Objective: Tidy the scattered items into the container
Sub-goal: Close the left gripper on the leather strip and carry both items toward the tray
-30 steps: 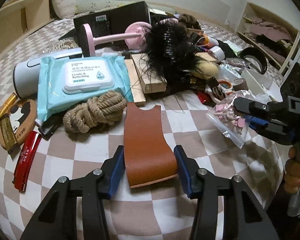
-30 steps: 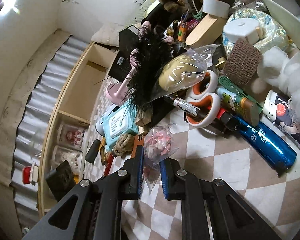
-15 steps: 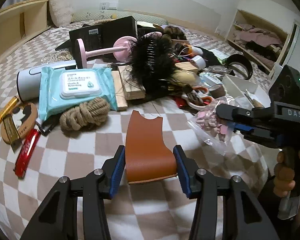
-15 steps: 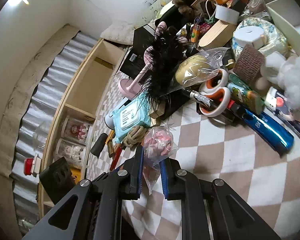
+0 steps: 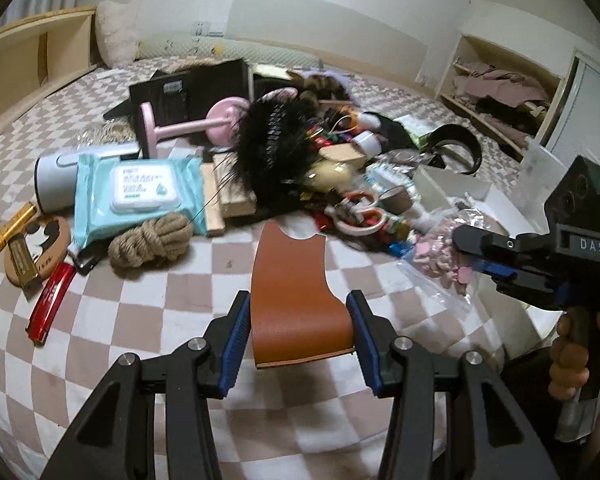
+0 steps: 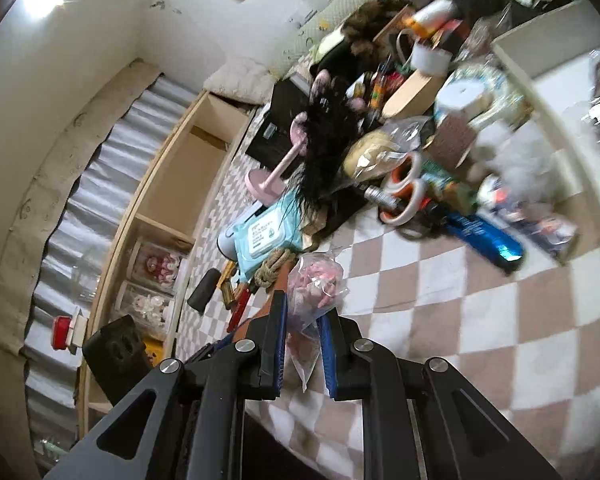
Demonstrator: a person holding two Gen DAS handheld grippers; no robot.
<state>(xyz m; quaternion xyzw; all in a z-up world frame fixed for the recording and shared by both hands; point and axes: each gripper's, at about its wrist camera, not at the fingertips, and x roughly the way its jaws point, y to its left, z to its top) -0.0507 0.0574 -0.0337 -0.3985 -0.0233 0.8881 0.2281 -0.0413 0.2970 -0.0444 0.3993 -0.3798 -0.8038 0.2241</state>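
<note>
**Supervisor:** Report the state of both claws and the location of the load.

**Operator:** I have the left gripper [image 5: 298,332] closed part-way on a brown leather piece [image 5: 290,280]; its pads press the two long edges near the cut end, and the piece arches up between them above the checkered blanket [image 5: 140,300]. I have the right gripper [image 6: 303,350] closed almost fully on the lower corner of a clear bag of pink bits [image 6: 314,284], which is off the blanket.

**Supervisor:** Handling properties?

**Operator:** I judge the leather to be light, flexible and smooth-faced. Edge pressure bows it, so it can buckle or slip out; a hold across the flat faces would be more secure. I judge the bag to be light and limp, with slick film. Its contents shift toward the free end, so it swings. I grip film only, not the pieces, which may crush.

**Supervisor:** Destination?

**Operator:** I take the white box [image 5: 452,184] on the right side of the left view, beyond the pile, to be the container. I cannot confirm how full it is. Its thin wall looks easy to knock.
</note>
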